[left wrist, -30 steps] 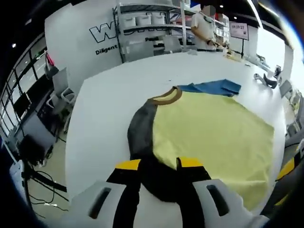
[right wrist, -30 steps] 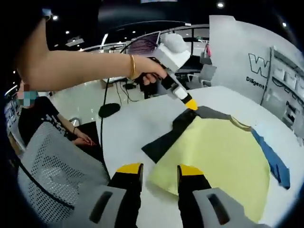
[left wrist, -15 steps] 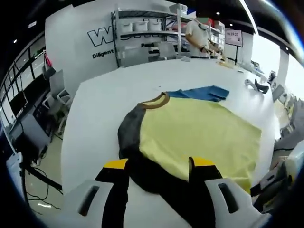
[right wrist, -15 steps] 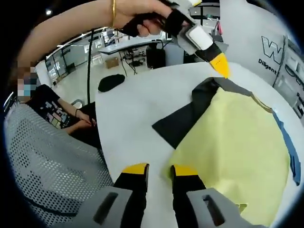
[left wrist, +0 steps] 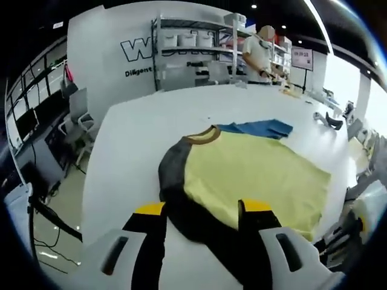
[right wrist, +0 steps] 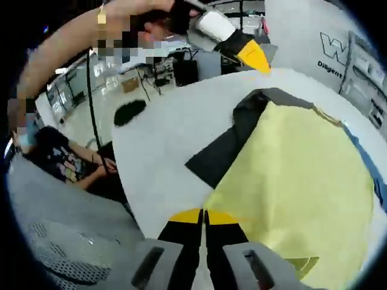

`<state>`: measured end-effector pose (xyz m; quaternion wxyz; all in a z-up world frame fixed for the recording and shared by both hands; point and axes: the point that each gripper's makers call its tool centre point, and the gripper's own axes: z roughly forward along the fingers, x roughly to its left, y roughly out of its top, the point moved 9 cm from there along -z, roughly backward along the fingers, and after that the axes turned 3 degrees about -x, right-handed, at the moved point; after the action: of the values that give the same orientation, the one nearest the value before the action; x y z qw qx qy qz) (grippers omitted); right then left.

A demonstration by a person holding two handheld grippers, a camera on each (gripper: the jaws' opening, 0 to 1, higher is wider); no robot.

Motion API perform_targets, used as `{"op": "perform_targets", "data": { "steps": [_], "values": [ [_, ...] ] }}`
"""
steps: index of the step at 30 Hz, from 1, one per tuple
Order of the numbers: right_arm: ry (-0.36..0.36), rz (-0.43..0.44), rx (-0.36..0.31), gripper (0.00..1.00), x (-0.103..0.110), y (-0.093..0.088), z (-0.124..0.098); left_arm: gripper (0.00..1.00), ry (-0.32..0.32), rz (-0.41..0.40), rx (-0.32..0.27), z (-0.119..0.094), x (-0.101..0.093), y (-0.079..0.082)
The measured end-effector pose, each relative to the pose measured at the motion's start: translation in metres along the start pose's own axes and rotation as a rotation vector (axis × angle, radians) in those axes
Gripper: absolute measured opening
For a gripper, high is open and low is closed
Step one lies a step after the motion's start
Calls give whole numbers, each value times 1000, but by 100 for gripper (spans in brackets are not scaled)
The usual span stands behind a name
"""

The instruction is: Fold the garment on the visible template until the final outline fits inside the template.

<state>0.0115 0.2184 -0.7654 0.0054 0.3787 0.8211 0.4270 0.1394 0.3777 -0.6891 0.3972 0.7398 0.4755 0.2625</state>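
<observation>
A yellow shirt (left wrist: 254, 172) with a dark grey sleeve (left wrist: 172, 175) and a brown collar (left wrist: 203, 134) lies flat on the white table (left wrist: 133, 133). A blue template (left wrist: 260, 127) sticks out from under it past the collar. My left gripper (left wrist: 202, 208) is open, and the dark sleeve lies on the table beyond its jaws. In the right gripper view, the left gripper (right wrist: 249, 54) hangs above the sleeve (right wrist: 227, 145), apart from it. My right gripper (right wrist: 204, 216) is shut on the near corner of the shirt's yellow hem (right wrist: 242, 202). A blue strip of the template (right wrist: 370, 172) shows at the shirt's far side.
A person sits beside the table (right wrist: 66, 166), behind a mesh chair back (right wrist: 60, 241). Shelving with bins (left wrist: 187, 48) and a standing person (left wrist: 260, 51) are beyond the table's far end. Office chairs (left wrist: 75, 115) stand off the left edge. Bare tabletop surrounds the shirt.
My right jaws have shut on the shirt's hem corner. The left gripper opened, let the dark sleeve go and rose clear of it.
</observation>
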Motion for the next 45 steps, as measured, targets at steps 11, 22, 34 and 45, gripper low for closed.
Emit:
{"op": "perform_targets", "data": {
  "steps": [11, 22, 34, 45],
  "values": [
    [206, 391, -72, 0, 2, -1, 5, 48, 16, -2, -9, -6, 5, 2],
    [223, 151, 31, 8, 23, -31, 10, 49, 19, 12, -28, -5, 5, 6],
    [7, 70, -195, 28, -27, 9, -31, 65, 49, 10, -64, -4, 4, 17],
    [-211, 67, -279, 46, -90, 25, -83, 87, 38, -4, -102, -9, -7, 26]
  ]
}}
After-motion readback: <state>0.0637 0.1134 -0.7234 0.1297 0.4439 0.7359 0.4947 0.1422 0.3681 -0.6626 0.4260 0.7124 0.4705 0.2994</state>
